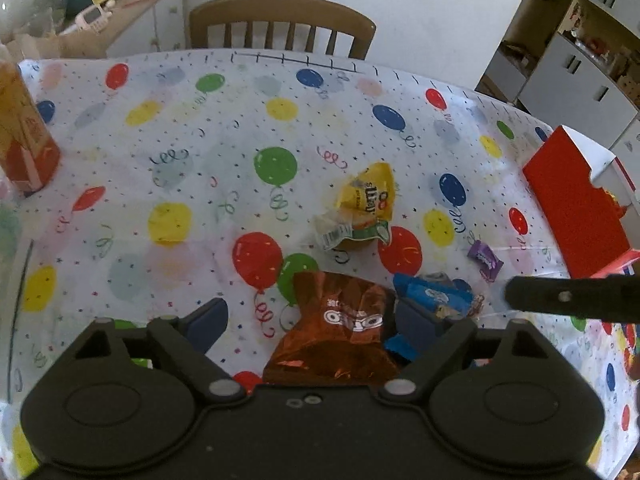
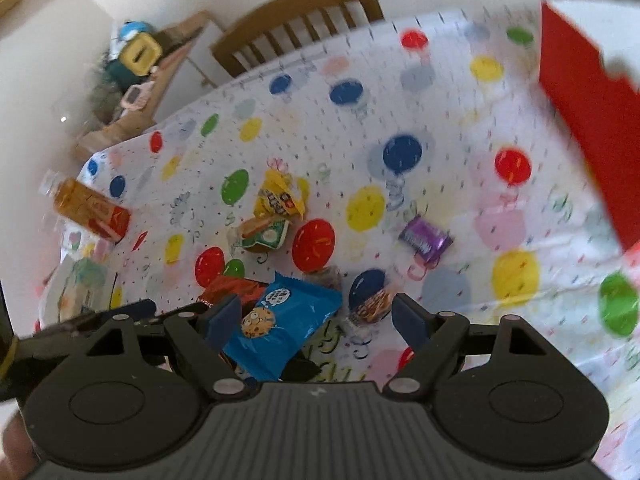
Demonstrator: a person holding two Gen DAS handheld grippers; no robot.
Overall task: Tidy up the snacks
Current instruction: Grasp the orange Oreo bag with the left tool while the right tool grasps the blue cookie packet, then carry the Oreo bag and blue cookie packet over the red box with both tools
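Two grippers, both angled down at a table under a balloon-print cloth [image 1: 224,128]. Nearest, between the spread fingers of the left gripper [image 1: 310,322]: a shiny brown snack pouch [image 1: 340,328], lying flat, pads either side but not pressing on it. Just beside that pouch, on its right: a blue cookie packet [image 2: 280,320], sitting between the parted fingers of the right gripper [image 2: 316,320], likewise not squeezed; left pad very close to or touching the wrapper edge, hard to tell which. Next to the blue packet, a small clear-wrapped dark snack [image 2: 370,306], partly blurred. Neither gripper grasping anything.

A little farther out, near the middle of the cloth: a small round snack with a green label [image 1: 356,234], touching a crumpled yellow candy bag [image 1: 370,192] behind it. Off to the right of these, apart from the rest, one purple wrapped sweet [image 1: 485,260].

At the right edge of the table: a red box [image 1: 576,208] with a white inside, something red and yellow just visible within, too hidden to name. At the far left edge: an orange drink bottle [image 1: 24,132]. Beyond the table: a wooden chair [image 1: 280,24] against a pale wall.

Judged progress: early. Possibly one item already boxed; six loose snacks left on the cloth, the brown pouch and blue packet apparently next.
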